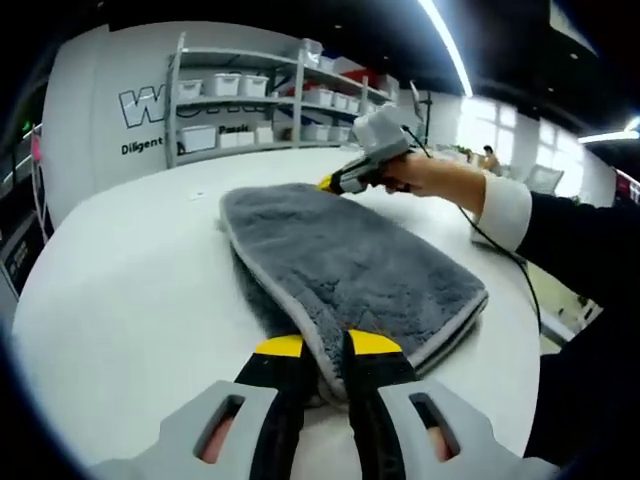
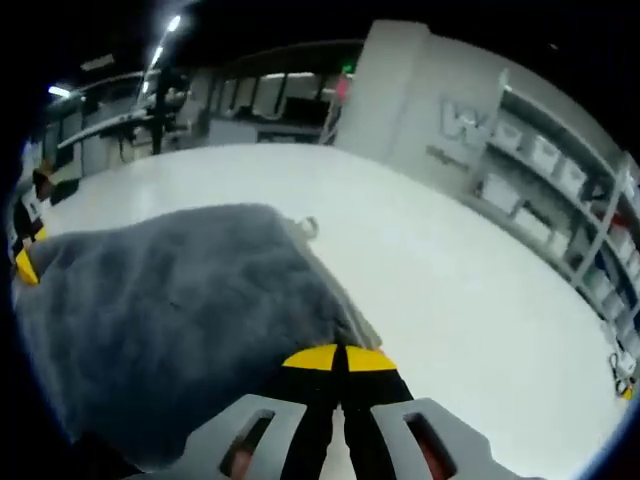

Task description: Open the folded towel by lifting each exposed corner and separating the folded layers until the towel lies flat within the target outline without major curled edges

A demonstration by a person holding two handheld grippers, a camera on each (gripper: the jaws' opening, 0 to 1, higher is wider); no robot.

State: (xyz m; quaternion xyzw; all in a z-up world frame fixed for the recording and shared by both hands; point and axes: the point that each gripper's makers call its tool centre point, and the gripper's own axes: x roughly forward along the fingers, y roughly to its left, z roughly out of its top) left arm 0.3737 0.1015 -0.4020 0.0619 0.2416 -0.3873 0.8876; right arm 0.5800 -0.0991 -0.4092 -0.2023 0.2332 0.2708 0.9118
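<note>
Left hand-held gripper (image 1: 325,352) pinched onto the near edge of the grey towel (image 1: 350,265), jaws nearly closed on the fabric. Right hand-held gripper (image 2: 340,358) clamped tight on the towel's far corner, folded towel lying on the white table (image 1: 130,290). Behind, shelves (image 1: 270,95) with bins.

I am looking at a fluffy dark grey towel with a pale grey border (image 1: 350,265) lying on a glossy white table (image 1: 130,290); my black, yellow-tipped left gripper (image 1: 325,352) is showing.
</note>
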